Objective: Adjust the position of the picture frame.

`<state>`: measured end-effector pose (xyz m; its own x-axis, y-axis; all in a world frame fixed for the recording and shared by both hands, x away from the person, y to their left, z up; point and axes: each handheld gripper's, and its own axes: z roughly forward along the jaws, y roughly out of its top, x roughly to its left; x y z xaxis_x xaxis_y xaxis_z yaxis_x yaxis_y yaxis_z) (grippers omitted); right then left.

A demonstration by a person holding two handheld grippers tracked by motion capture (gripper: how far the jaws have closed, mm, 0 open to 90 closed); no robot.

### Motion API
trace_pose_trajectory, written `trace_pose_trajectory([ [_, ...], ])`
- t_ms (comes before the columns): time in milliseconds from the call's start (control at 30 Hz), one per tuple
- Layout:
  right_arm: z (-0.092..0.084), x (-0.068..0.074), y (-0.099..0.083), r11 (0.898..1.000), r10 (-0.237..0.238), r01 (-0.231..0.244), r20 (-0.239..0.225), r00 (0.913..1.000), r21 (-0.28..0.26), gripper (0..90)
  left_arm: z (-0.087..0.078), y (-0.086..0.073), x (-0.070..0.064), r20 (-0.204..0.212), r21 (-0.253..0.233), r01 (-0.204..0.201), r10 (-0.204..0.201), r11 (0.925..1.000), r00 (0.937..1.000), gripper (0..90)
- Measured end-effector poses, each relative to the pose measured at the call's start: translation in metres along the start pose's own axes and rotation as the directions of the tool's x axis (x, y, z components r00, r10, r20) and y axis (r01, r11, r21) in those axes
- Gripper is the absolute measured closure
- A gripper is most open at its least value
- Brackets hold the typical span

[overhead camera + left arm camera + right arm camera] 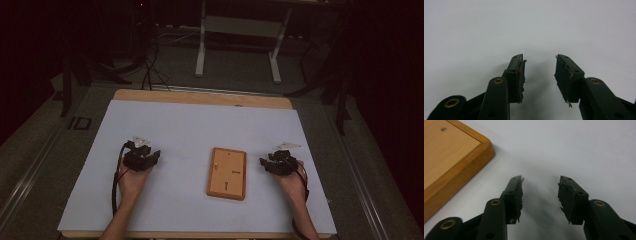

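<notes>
The table (pixel 200 125) is the biggest thing, w/ a pale sheet on top and a wood edge at the far side. On the sheet, right of centre, lies a flat wooden board (pixel 227 173) w/ a raised rim, long side going away from the person. In the right gripper view its corner (pixel 454 152) is at upper left, near the jaws but not touching.

The left gripper (pixel 141 158) sits on the sheet, well apart from the board; in the left gripper view (pixel 540 72) its jaws stand apart, nothing between them, plain sheet below.

The right gripper (pixel 278 162) is just beside the board's right edge. Its jaws (pixel 540 195) are also apart, holding nothing.
</notes>
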<state>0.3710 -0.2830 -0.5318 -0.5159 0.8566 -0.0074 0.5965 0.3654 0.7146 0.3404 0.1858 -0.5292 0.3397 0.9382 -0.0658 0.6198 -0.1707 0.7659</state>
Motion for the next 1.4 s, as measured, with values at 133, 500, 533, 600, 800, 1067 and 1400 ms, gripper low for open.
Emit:
trace_pose_trajectory([
  [133,-0.002,0.003,0.001,1.0,-0.017,0.017,-0.012,0.9998,-0.007,56.0,-0.003,0.002,-0.005,0.036,-0.017,-0.017,0.018,0.9997,0.9992,59.5],
  [500,-0.006,0.008,0.003,0.999,-0.042,0.041,-0.022,0.9989,-0.022,58.0,-0.012,0.016,-0.036,0.158,-0.056,-0.093,0.101,0.9941,0.9823,59.3],
  [533,-0.006,0.008,0.003,0.999,-0.041,0.041,-0.023,0.9989,-0.021,58.2,-0.012,0.017,-0.039,0.166,-0.058,-0.101,0.11,0.9932,0.98,59.5],
  [600,-0.006,0.008,0.002,0.999,-0.045,0.044,-0.027,0.9986,-0.023,58.2,-0.012,0.018,-0.045,0.182,-0.062,-0.117,0.126,0.9912,0.9752,59.3],
  [800,-0.005,0.01,0.002,0.999,-0.051,0.05,-0.033,0.9982,-0.018,59.4,-0.011,0.025,-0.064,0.237,-0.055,-0.168,0.176,0.9842,0.9554,58.8],
  [1067,-0.004,0.012,0.001,0.998,-0.057,0.056,-0.043,0.9975,-0.013,59.8,-0.008,0.035,-0.084,0.315,-0.051,-0.19,0.196,0.9805,0.9286,58.0],
  [1400,-0.004,0.014,0.002,0.998,-0.065,0.064,-0.048,0.9968,-0.021,59.5,-0.003,0.038,-0.107,0.378,-0.041,-0.252,0.248,0.9669,0.8918,53.8],
])
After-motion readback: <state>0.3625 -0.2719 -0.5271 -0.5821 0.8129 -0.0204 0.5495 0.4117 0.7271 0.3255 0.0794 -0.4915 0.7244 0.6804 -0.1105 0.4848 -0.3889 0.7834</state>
